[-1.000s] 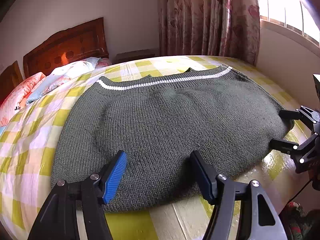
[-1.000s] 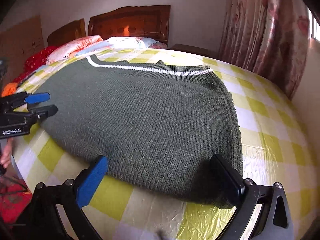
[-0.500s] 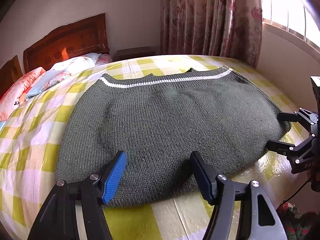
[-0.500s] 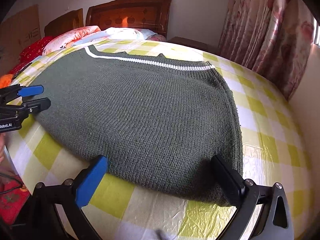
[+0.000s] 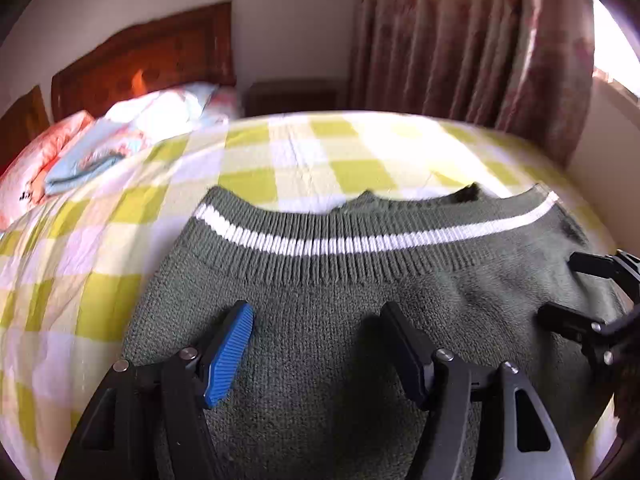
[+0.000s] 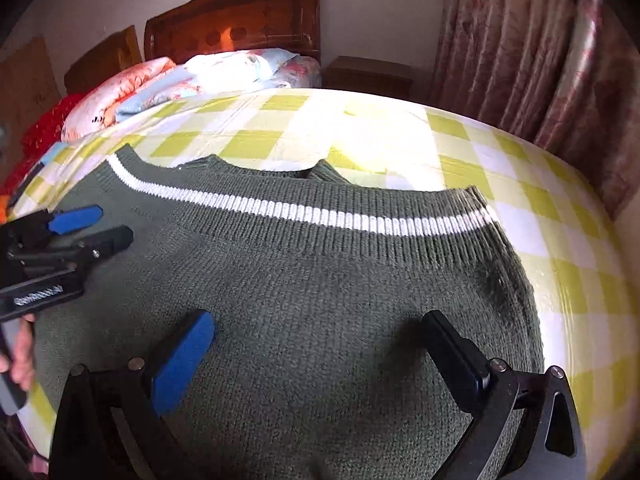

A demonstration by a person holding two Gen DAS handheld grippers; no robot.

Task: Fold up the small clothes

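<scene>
Both grippers wide open w/ nothing held: left gripper (image 5: pixel 318 346) and right gripper (image 6: pixel 322 354) sit bottom-center of their frames, over the green sweater (image 6: pixel 304 300) on the bed (image 6: pixel 540 208).

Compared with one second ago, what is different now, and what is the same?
Both tools advanced over the sweater toward its white-striped band: the left tool and the right tool now hang above its middle instead of its near edge. Nothing was gripped or released; both remain open and empty. The sweater still lies flat on the checked bedspread.
</scene>
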